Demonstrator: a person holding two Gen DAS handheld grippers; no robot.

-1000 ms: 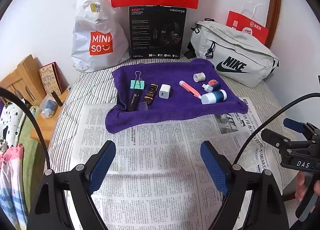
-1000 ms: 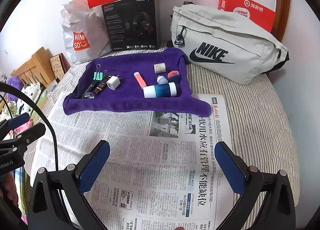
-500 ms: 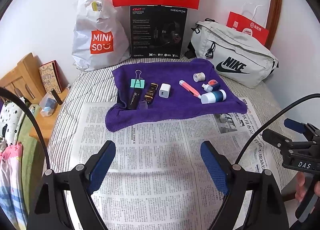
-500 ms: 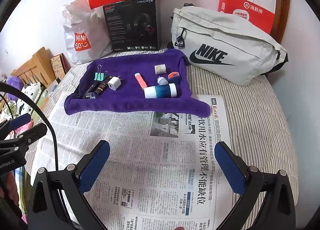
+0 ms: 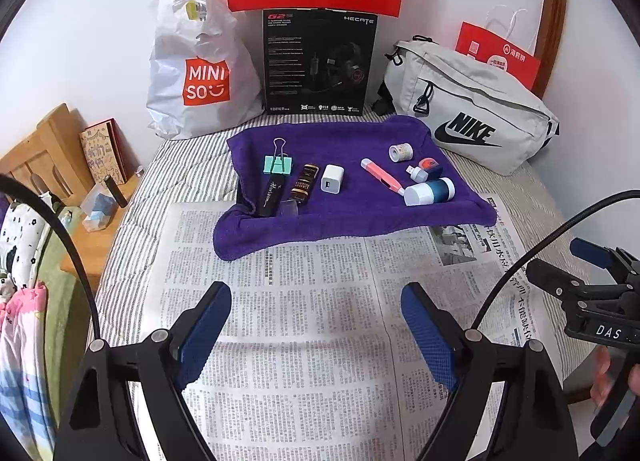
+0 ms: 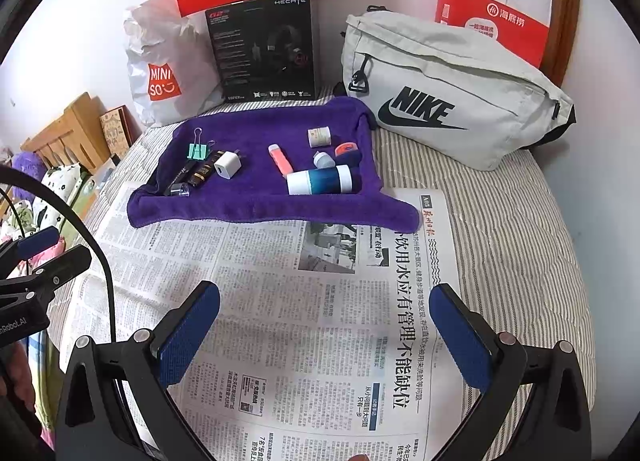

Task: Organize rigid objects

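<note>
left wrist view: left gripper (image 5: 316,317) spread wide, nothing between the blue pads, low over the newspaper (image 5: 304,341). right gripper (image 6: 324,325) likewise wide apart and empty. 8 small rigid items on the purple towel (image 5: 352,213), well ahead of both sets of jaws, beyond the bare newsprint. 2 loose groups: to the left, green binder clip (image 5: 279,165), black tube (image 5: 272,195), brown bottle (image 5: 305,183), white charger (image 5: 332,179); to the right, pink pen (image 5: 382,177), white roll (image 5: 401,151), small orange-capped piece (image 5: 430,167), white-and-blue cylinder (image 5: 430,191). left cluster straight ahead of the left jaws, tube and bottle with long axes running roughly away from the camera; right cluster nearer the right jaws, cylinder (image 6: 319,179) lying crosswise, pen (image 6: 280,159) on a diagonal. hard plastic and metal throughout, smooth and likely slippery; towel soft, plush, rumpled at its edges. fits either sorted groups already laid out or items waiting to go elsewhere; cannot tell which.
</note>
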